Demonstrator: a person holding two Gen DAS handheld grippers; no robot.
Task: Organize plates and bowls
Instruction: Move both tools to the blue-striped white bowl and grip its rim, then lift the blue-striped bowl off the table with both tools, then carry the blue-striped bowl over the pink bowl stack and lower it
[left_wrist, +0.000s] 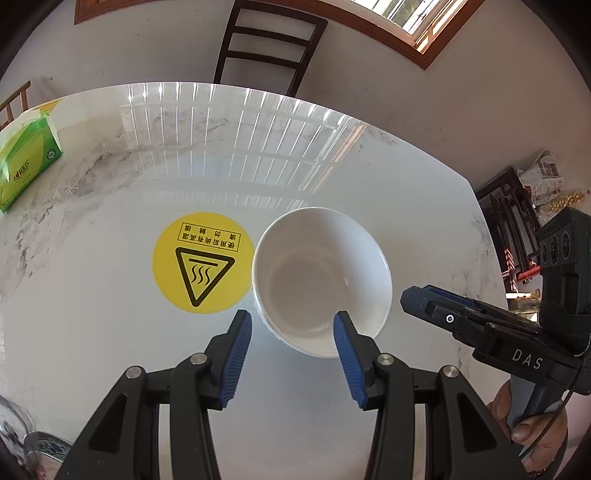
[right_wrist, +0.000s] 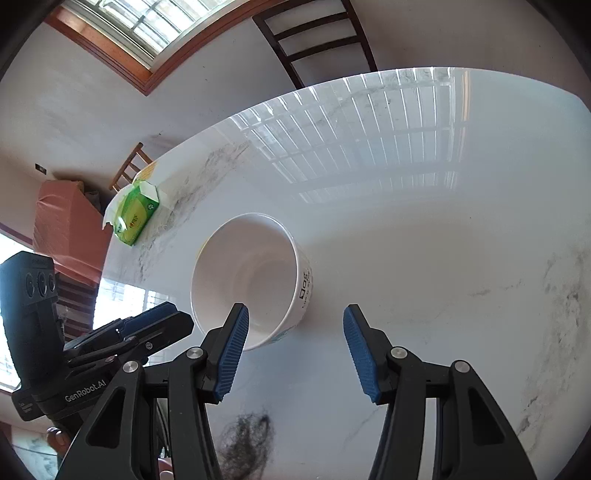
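Note:
A white bowl (left_wrist: 321, 280) stands upright on the white marble table (left_wrist: 110, 206), just right of a round yellow warning sticker (left_wrist: 204, 262). My left gripper (left_wrist: 293, 325) is open and empty just before the bowl's near rim, its right fingertip overlapping the rim. In the right wrist view the same bowl (right_wrist: 247, 284) sits ahead and left, with printed marks on its outer wall. My right gripper (right_wrist: 295, 317) is open and empty, its left fingertip in front of the bowl's near rim. Each gripper shows at the edge of the other's view.
A green tissue box (left_wrist: 26, 162) lies at the table's far left edge; it also shows in the right wrist view (right_wrist: 135, 216). A dark wooden chair (left_wrist: 266, 44) stands behind the table. A blue-patterned dish edge (left_wrist: 48, 446) shows at the bottom left.

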